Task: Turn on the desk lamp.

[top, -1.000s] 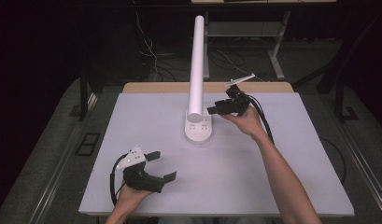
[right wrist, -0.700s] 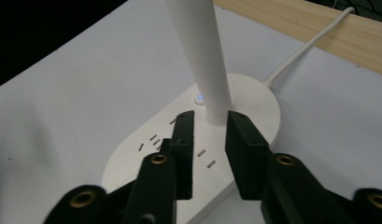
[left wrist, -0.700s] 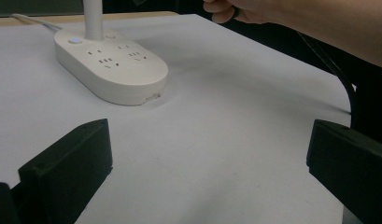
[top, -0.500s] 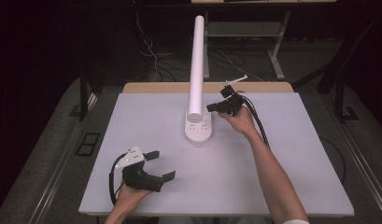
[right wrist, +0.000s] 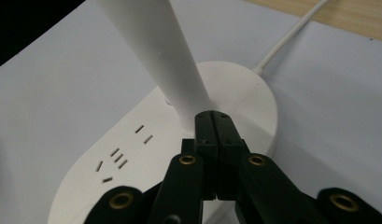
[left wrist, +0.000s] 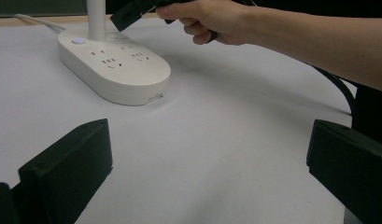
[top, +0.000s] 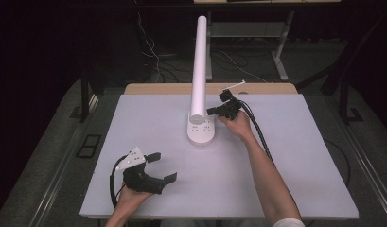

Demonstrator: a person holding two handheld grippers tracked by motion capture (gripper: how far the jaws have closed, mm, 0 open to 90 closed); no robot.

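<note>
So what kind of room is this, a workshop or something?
Probably a lab set up for recording: a bare white table against dark surroundings, loose cables on the floor behind, and a person holding a gripper in each hand beside a white desk lamp.

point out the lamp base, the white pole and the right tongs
lamp base (top: 201, 132): high view, on its flat top near the sockets.
white pole (top: 199, 66): high view, midway up the tube.
right tongs (right wrist: 213, 122): right gripper view, on the seam where the shut jaws meet above the base.
</note>
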